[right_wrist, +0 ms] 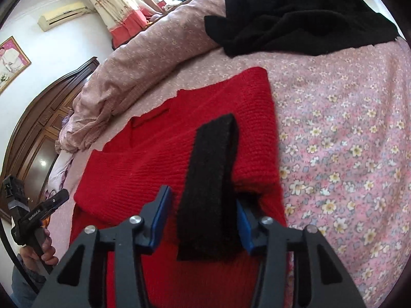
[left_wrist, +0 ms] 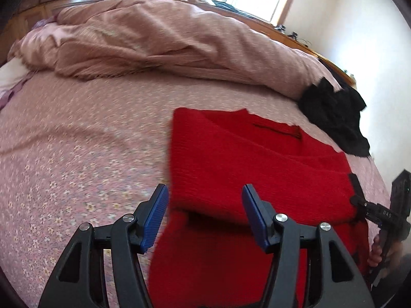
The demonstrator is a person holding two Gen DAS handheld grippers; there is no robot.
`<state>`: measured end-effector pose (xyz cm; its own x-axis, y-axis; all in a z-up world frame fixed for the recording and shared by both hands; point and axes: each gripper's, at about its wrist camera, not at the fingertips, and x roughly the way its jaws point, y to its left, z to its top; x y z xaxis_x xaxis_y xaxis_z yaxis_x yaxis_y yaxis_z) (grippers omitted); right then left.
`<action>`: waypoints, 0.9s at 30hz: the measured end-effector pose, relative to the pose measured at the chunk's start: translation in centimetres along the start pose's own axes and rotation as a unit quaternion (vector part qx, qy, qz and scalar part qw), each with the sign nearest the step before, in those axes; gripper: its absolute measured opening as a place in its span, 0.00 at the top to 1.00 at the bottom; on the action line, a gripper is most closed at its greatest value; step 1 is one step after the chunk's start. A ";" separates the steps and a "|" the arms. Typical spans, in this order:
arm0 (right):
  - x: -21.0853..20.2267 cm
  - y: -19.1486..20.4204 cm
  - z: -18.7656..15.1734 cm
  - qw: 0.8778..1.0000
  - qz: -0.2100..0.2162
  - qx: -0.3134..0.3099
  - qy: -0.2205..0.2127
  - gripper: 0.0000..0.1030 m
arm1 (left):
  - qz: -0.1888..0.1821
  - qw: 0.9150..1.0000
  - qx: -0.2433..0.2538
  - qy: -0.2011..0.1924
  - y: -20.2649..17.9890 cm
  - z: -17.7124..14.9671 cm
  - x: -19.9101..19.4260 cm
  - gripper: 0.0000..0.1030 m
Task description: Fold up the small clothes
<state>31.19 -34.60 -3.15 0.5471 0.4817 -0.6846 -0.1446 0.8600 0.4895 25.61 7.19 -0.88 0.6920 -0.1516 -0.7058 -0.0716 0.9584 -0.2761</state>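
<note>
Two grippers, both with fingers spread apart and clamping nothing. Left gripper (left_wrist: 205, 215) hovers over the near left portion of the red knit sweater (left_wrist: 251, 169), blue pads either side of a fold edge, no cloth pinched. Right gripper (right_wrist: 203, 220) is just as open; a black knit strip (right_wrist: 213, 179) lies lengthwise between its fingers on top of the red knit, maybe brushing the right pad, we cannot tell whether it is a cuff or trim or a separate piece.

The sweater lies flat on the bed (right_wrist: 346, 128), partly folded: we see layered panels, a V neckline at the far end, a doubled lower edge near the fingers. We judge the fold is mid-way, sides tucked in, bottom-to-top fold not yet done.

The next move likely calls for both grippers to drop to the near hem, close on both layers at left and right corners, lift together and carry toward the neckline. Strip needs tucking or holding first or it will slide out.

Edges: sweater's left edge runs clean with open floral sheet beyond it, plenty of room there. Right side also open sheet. Far side is tighter: a crumpled black garment (right_wrist: 303, 12) sits near the far right corner, and the bunched pink duvet (left_wrist: 154, 43) lies behind, apart from the sweater.
</note>
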 end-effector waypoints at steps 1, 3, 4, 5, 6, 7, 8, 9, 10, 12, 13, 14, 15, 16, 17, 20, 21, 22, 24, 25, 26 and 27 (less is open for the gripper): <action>-0.1 0.1 0.0 1.000 -0.006 0.003 -0.003 0.74 | 0.000 1.000 0.001 -0.002 0.2 -0.1 -0.1 0.48; -0.7 0.7 0.2 1.000 -0.011 -0.005 -0.008 0.83 | 0.008 1.000 0.006 -0.011 0.6 -0.6 -0.6 0.48; -1.3 1.4 0.5 1.000 -0.015 -0.019 -0.014 0.84 | 0.010 1.000 0.011 -0.010 0.8 -0.9 -0.7 0.48; -1.7 1.9 1.0 0.999 -0.019 -0.034 -0.018 0.84 | 0.010 1.000 0.018 -0.006 0.8 -1.3 -0.6 0.48; -2.0 2.7 1.5 0.998 -0.024 -0.047 -0.022 0.84 | 0.012 1.000 0.023 -0.001 0.7 -1.5 -0.5 0.48; -2.3 3.5 2.2 0.998 -0.030 -0.058 -0.024 0.84 | 0.017 0.999 0.027 0.003 0.7 -1.7 -0.2 0.48; -2.4 4.4 3.1 0.997 -0.038 -0.068 -0.024 0.84 | 0.021 0.999 0.027 0.006 0.7 -1.9 0.0 0.48; -2.4 4.9 3.6 0.996 -0.042 -0.074 -0.023 0.84 | 0.022 0.999 0.023 0.009 0.8 -1.9 0.3 0.48; -2.3 5.7 4.3 0.995 -0.048 -0.083 -0.021 0.84 | 0.020 1.000 0.018 0.011 0.9 -2.0 0.6 0.48; -1.9 6.9 5.1 0.994 -0.057 -0.097 -0.014 0.84 | 0.023 1.000 0.018 0.010 1.0 -1.7 1.2 0.48; -1.6 7.4 5.5 0.992 -0.065 -0.105 -0.008 0.84 | 0.029 0.999 0.024 0.010 0.9 -1.6 1.5 0.48; -1.3 7.9 5.8 0.991 -0.072 -0.114 0.003 0.84 | 0.032 0.999 0.029 0.010 0.8 -1.4 1.8 0.48; -1.1 8.2 5.9 0.990 -0.076 -0.120 0.012 0.83 | 0.032 0.999 0.028 0.008 0.8 -1.3 1.9 0.48; -0.9 8.3 5.9 0.988 -0.085 -0.124 0.025 0.83 | 0.031 0.999 0.023 0.008 0.9 -1.2 2.0 0.48; -0.8 8.1 5.7 0.987 -0.097 -0.124 0.036 0.82 | 0.029 0.999 0.018 0.009 1.1 -1.2 2.1 0.48; -1.0 5.9 4.5 0.989 -0.106 -0.089 0.057 0.77 | 0.024 0.999 0.019 0.008 1.2 -1.3 2.0 0.48; -0.9 5.1 4.1 0.990 -0.103 -0.075 0.066 0.75 | 0.025 0.999 0.022 0.008 1.2 -1.4 2.0 0.48; -0.7 3.7 3.4 0.991 -0.099 -0.049 0.080 0.75 | 0.026 0.999 0.025 0.008 1.2 -1.5 1.9 0.48; -0.8 2.1 2.2 0.991 -0.094 -0.023 0.091 0.73 | 0.027 0.999 0.025 0.009 1.3 -1.7 1.8 0.48; -0.8 1.3 1.6 0.991 -0.089 -0.014 0.094 0.70 | 0.026 0.999 0.024 0.010 1.4 -1.8 1.7 0.48; -1.0 0.8 1.0 0.992 -0.084 -0.009 0.093 0.67 | 0.026 0.999 0.023 0.010 1.5 -1.9 1.6 0.47; -1.2 0.3 0.5 0.993 -0.079 -0.005 0.089 0.67 | 0.026 0.999 0.023 0.009 1.6 -2.0 1.6 0.47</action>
<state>30.89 -35.03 -1.91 0.4095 0.3630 -0.8370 -0.0769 0.9279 0.3648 25.17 8.00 -3.73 0.6750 -0.1046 -0.7303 -0.0749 0.9751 -0.2089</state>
